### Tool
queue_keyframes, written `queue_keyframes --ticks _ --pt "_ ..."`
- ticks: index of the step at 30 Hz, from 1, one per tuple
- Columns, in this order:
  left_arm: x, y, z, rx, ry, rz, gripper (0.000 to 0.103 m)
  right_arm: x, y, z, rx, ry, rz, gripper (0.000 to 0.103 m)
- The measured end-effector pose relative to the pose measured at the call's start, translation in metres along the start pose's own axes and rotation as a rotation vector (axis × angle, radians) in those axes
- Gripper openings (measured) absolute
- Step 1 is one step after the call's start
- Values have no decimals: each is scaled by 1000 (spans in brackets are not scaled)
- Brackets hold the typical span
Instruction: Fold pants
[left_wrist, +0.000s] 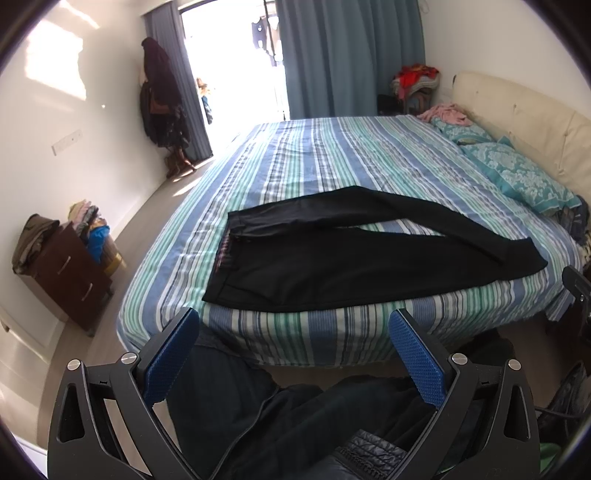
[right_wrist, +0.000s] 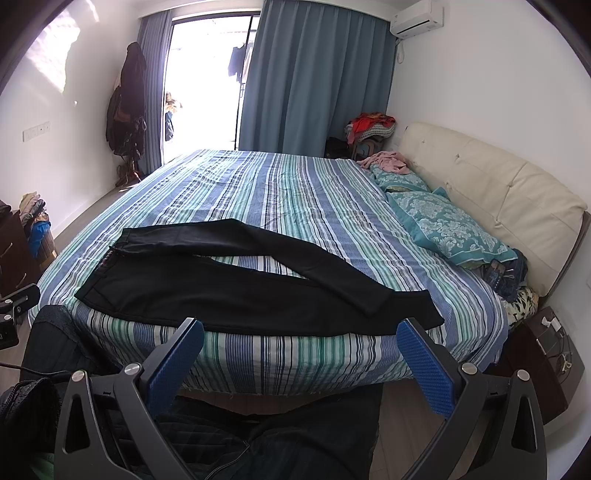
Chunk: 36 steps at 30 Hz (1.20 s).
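1. Two hand-held grippers with blue ribbed pads, the left hand-held gripper (left_wrist: 293, 354) and the right hand-held gripper (right_wrist: 301, 363), hover short of the bed's near edge, jaws spread wide, holding nothing.
2. Dark clothing below hides the floor between the jaws; the far leg's cuff partly covers the near leg's end.
3. Black long-legged pants (left_wrist: 332, 258) lie flat on the blue, green and white striped bedspread (left_wrist: 332, 155), near its front edge.
4. Their long axis runs across the bed: waistband left, cuffs right, toward the teal patterned pillows (right_wrist: 447, 225).
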<state>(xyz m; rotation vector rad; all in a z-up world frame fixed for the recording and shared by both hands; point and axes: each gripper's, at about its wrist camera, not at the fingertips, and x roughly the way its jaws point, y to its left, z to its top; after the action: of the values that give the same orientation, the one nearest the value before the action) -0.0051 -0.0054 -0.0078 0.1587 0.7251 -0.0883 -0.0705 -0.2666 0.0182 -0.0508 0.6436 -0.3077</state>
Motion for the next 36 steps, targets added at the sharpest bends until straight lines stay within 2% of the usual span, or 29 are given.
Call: queue_keyframes --ticks 36 --pt "1 -1 -2 4 2 6 102 4 2 -2 6 9 1 103"
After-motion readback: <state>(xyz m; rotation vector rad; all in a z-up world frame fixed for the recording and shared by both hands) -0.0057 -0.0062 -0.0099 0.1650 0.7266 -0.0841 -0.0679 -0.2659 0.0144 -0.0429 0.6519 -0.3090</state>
